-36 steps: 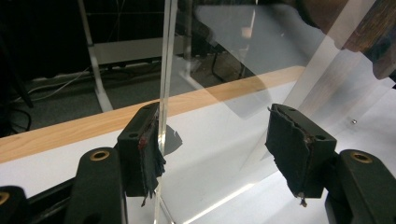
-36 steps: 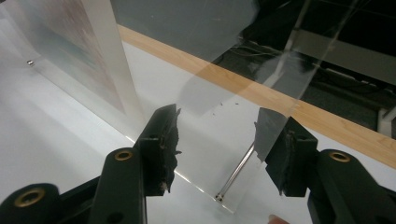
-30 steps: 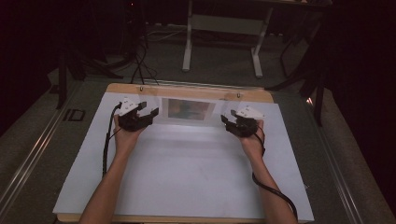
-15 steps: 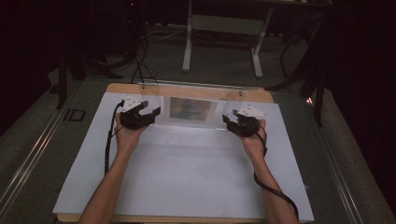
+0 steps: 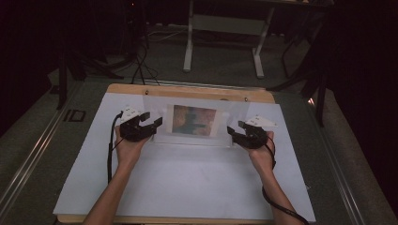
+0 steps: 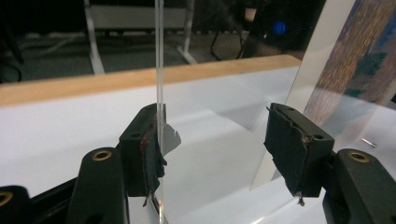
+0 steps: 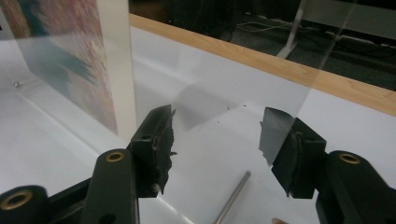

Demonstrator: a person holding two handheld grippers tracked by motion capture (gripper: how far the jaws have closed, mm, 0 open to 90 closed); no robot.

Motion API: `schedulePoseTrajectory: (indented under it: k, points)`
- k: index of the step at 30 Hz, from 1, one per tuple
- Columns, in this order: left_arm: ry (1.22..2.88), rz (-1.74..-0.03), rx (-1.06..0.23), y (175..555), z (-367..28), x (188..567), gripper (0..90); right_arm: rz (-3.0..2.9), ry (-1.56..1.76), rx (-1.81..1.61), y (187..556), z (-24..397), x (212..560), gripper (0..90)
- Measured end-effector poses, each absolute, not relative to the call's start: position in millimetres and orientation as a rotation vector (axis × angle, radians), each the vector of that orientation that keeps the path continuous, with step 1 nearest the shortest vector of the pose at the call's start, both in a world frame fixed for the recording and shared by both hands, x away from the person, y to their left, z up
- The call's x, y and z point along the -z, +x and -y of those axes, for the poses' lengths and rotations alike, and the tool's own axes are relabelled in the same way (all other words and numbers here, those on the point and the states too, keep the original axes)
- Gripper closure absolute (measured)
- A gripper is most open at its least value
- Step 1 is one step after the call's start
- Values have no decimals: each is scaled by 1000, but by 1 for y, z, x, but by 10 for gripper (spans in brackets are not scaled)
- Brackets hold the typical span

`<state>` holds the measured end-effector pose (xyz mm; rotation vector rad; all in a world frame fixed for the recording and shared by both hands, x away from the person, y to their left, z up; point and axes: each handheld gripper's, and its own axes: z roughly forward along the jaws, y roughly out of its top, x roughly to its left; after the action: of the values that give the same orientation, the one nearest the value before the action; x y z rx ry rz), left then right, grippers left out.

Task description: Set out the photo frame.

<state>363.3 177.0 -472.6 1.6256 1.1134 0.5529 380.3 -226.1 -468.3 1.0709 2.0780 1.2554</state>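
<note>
Clear acrylic frame (image 5: 195,123) w/ a coloured print (image 5: 194,120) stands upright toward the far side of the white surface (image 5: 187,187), long axis running left-right. Left gripper (image 5: 151,125) sits at its left end, right gripper (image 5: 236,131) at its right end; both about equally near. Both sets of fingers spread. In left gripper view the panel's edge (image 6: 159,70) lies against one finger (image 6: 148,149), the other well apart. Right gripper view: panel (image 7: 210,93) between the fingers (image 7: 159,140), not pinched. Likely next: close on both ends.
</note>
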Motion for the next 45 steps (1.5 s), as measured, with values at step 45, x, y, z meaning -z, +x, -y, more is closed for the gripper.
schedulePoseTrajectory:
  k: [45]
  points:
    - [1590,-1109,-501,353,-205,469,356,-2093,1071,-1314,373,249,471,429]
